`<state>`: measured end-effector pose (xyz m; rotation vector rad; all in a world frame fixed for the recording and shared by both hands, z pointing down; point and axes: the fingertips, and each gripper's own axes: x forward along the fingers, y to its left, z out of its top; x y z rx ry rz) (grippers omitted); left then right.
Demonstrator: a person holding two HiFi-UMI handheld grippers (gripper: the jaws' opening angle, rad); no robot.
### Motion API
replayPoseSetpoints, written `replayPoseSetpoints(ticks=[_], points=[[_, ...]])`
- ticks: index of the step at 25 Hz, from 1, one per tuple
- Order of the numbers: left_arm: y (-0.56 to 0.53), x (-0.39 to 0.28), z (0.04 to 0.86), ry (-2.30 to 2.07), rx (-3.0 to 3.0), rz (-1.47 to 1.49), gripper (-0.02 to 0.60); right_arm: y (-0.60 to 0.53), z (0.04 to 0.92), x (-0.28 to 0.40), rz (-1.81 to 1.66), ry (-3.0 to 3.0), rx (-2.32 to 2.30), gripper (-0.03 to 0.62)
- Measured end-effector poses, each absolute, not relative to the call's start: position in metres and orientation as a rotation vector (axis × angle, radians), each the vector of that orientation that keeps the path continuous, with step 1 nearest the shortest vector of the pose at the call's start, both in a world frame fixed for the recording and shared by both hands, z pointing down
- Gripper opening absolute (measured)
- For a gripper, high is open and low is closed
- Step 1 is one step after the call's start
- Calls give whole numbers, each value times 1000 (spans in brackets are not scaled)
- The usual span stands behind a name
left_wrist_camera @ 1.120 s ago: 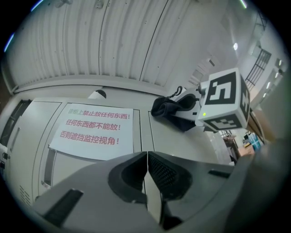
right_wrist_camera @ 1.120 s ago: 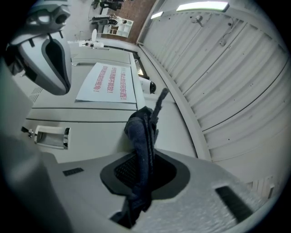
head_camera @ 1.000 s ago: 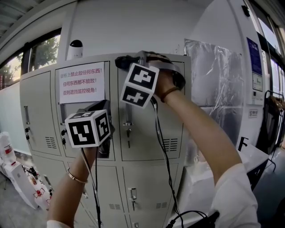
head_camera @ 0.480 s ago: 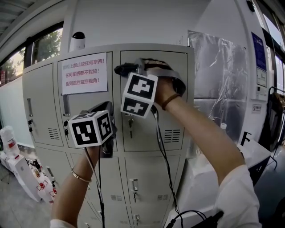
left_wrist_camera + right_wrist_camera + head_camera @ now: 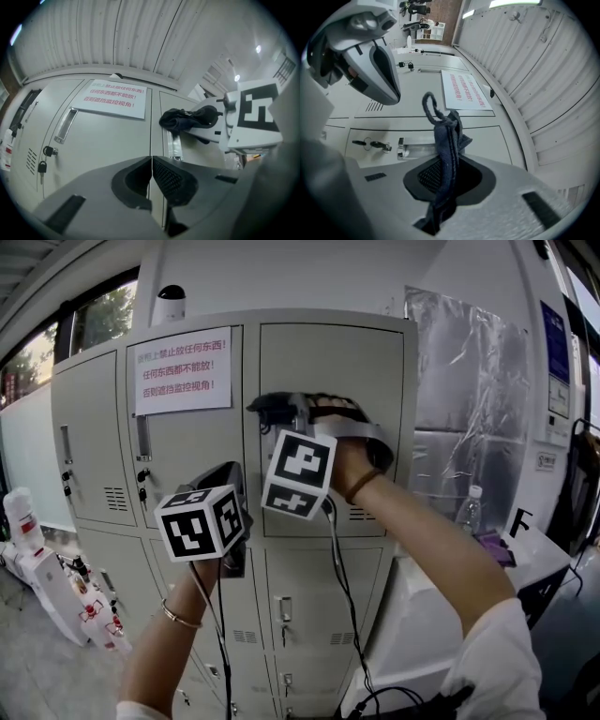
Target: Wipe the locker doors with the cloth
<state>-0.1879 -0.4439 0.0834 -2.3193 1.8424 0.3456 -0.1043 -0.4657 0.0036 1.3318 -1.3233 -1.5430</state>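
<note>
Grey metal lockers fill the head view, with the upper right door [image 5: 361,362] in front of me. My right gripper [image 5: 274,409] is shut on a dark cloth [image 5: 265,407] and presses it against that door near its recessed handle [image 5: 417,146]. In the right gripper view the cloth [image 5: 446,140] hangs bunched between the jaws. My left gripper [image 5: 228,486] is lower, in front of the seam between the two upper doors. Its jaws are shut with nothing between them [image 5: 151,172]. The left gripper view also shows the cloth [image 5: 180,118] on the door.
A white paper notice [image 5: 183,369] with red print is stuck on the upper left door. Keys hang in the door locks [image 5: 142,476]. A white camera [image 5: 170,304] stands on top of the lockers. A table with a plastic bottle [image 5: 469,509] is at the right.
The right gripper with the cloth has slid down the upper right door. The left gripper has dropped a little. My view has tilted, so the lockers sit lower in the frame.
</note>
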Motion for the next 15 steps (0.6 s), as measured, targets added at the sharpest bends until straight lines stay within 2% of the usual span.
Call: replayPoseSetpoints(ticks=[15], points=[[-457,-176,153,1852,-2471,337,9,-466,87,-95,-1470,-1423,1231,43]])
